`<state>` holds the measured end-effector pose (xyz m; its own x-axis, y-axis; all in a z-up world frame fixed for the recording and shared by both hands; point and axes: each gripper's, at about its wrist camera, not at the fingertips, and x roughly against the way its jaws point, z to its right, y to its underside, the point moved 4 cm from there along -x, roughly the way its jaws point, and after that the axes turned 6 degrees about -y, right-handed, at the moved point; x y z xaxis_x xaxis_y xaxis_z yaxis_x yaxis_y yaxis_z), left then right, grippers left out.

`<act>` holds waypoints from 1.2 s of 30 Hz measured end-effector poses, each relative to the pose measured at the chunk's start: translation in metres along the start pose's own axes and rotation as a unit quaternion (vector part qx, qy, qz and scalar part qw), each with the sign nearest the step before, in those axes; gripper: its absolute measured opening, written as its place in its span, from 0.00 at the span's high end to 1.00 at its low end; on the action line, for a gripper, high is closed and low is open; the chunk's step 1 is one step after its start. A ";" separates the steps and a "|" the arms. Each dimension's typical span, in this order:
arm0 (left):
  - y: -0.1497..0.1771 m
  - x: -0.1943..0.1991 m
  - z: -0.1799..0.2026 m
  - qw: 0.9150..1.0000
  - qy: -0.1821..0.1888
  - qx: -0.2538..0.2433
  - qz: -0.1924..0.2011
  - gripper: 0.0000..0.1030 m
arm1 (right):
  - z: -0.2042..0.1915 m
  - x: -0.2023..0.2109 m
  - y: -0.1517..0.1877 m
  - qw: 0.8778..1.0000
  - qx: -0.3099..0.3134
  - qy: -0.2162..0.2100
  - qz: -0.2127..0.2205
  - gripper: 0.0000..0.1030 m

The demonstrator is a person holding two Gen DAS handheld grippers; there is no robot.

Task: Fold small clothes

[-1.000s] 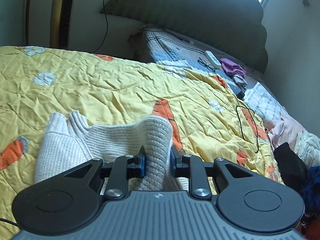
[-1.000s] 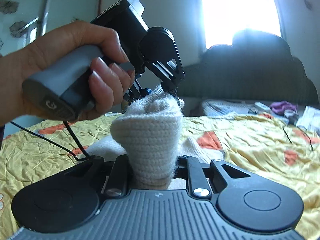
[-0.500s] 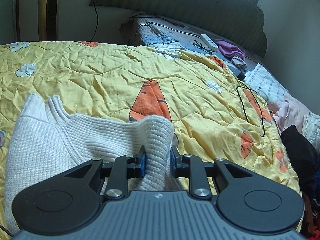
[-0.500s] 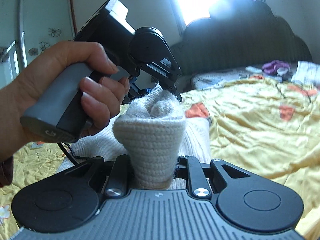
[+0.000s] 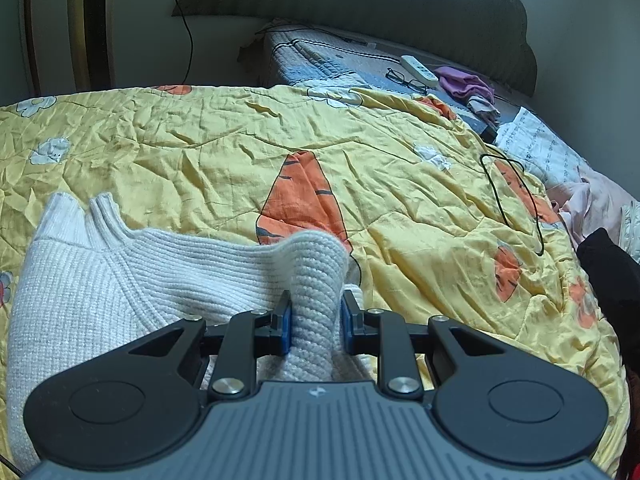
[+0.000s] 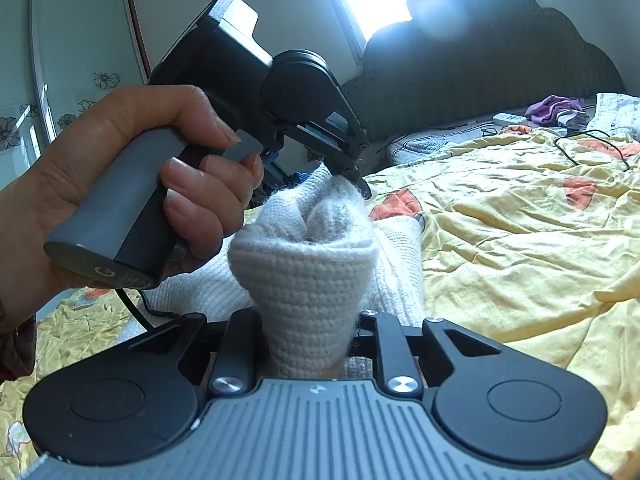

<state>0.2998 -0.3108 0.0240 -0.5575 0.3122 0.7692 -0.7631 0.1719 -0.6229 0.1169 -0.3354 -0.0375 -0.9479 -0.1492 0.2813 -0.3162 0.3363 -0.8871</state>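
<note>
A cream knitted sweater [image 5: 120, 276] lies on a yellow quilt with carrot prints [image 5: 400, 220]. My left gripper [image 5: 316, 314] is shut on a raised fold of the sweater's edge, held a little above the quilt. My right gripper [image 6: 308, 328] is shut on another bunched fold of the same sweater [image 6: 304, 272]. In the right wrist view the left gripper [image 6: 352, 178] shows just ahead, held by a hand [image 6: 120, 184], pinching the knit beside my right fold.
A dark headboard [image 5: 360, 20] stands behind the bed. Glasses [image 5: 406, 80], a white remote [image 5: 418, 68] and purple cloth [image 5: 464, 82] lie near the pillow end. A black cable [image 5: 508, 200] loops on the quilt. Dark and pink clothes [image 5: 600, 240] are piled at right.
Both grippers have kept their hold on the sweater and moved lower toward the quilt; more of the sweater now lies spread to the left of my left gripper.
</note>
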 end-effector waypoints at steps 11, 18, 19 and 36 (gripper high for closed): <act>0.001 -0.004 0.007 1.000 -0.008 -0.018 -0.001 0.73 | 0.013 -0.001 0.000 0.999 -0.034 -0.019 0.002 0.77; -0.008 0.026 -0.016 0.999 0.047 0.018 0.019 0.69 | 0.028 -0.002 0.000 0.996 -0.079 -0.039 0.003 0.71; -0.008 0.037 -0.024 0.998 0.051 0.025 0.029 0.63 | 0.030 -0.003 0.001 0.996 -0.085 -0.042 0.003 0.71; 0.089 0.075 -0.171 0.984 -0.034 0.093 0.146 0.31 | 0.045 -0.013 -0.008 0.977 -0.183 -0.114 -0.006 0.27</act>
<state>0.2455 -0.1125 0.0022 -0.7775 0.2588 0.5732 -0.6104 -0.0909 -0.7869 0.1331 -0.3780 -0.0504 -0.9244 -0.3437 0.1655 -0.3589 0.6363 -0.6829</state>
